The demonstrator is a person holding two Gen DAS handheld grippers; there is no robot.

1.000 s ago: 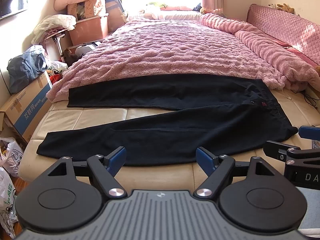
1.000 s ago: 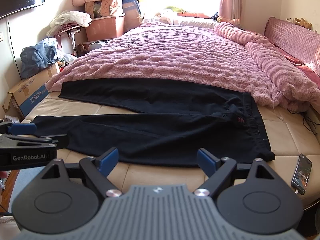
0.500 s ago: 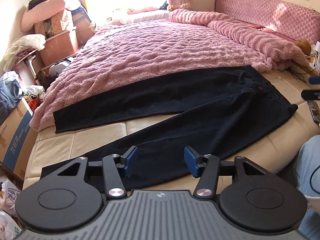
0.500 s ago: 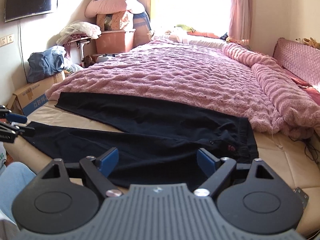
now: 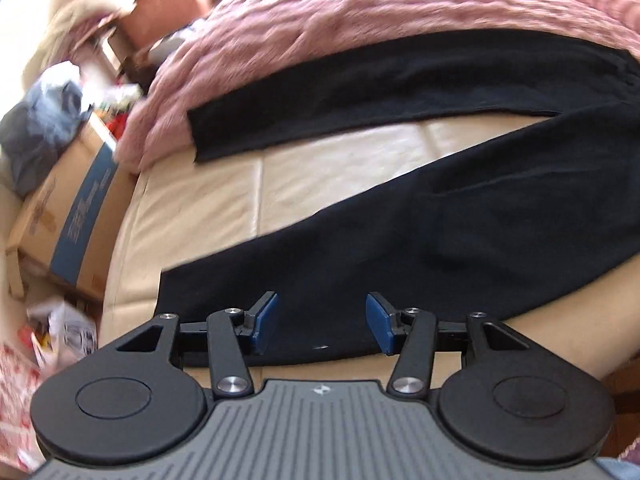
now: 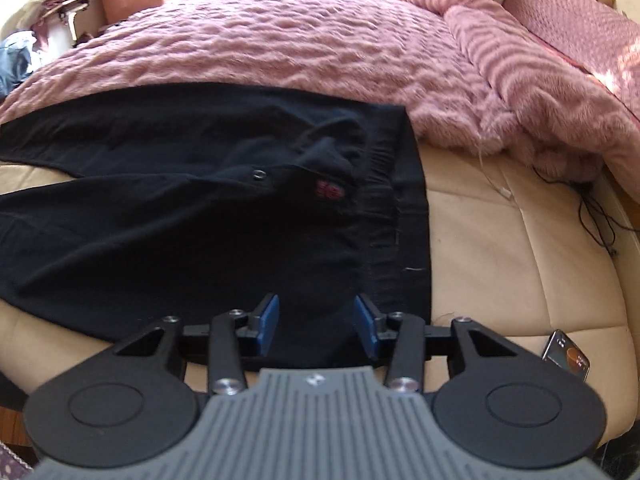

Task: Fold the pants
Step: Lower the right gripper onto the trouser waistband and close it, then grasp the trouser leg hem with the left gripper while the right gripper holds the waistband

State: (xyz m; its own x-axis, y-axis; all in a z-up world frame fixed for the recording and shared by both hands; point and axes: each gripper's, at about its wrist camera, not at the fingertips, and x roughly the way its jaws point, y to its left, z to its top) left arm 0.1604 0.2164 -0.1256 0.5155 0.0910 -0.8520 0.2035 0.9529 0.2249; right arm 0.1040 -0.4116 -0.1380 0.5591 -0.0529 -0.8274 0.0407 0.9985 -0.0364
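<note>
Black pants (image 5: 440, 240) lie spread flat on the cream mattress (image 5: 320, 168), legs to the left and waistband (image 6: 404, 208) to the right. My left gripper (image 5: 322, 320) is low over the near leg's front edge, close to the hem. Its blue pads (image 5: 264, 322) stand apart with dark cloth showing between them, not pinched. My right gripper (image 6: 316, 320) is low over the waist end's near edge. Its jaws are closing, and the pads (image 6: 366, 326) have black cloth between them but do not press on it.
A pink fuzzy blanket (image 6: 280, 40) covers the bed beyond the pants. A phone (image 6: 566, 360) lies on the mattress at the right, and a dark cable (image 6: 596, 216) trails near the blanket's edge. A cardboard box (image 5: 68, 216) and clutter stand on the floor to the left.
Both grippers have dropped forward and down onto the pants' near edge, the left toward the leg hem, the right toward the waist. Both pairs of jaws have narrowed.
</note>
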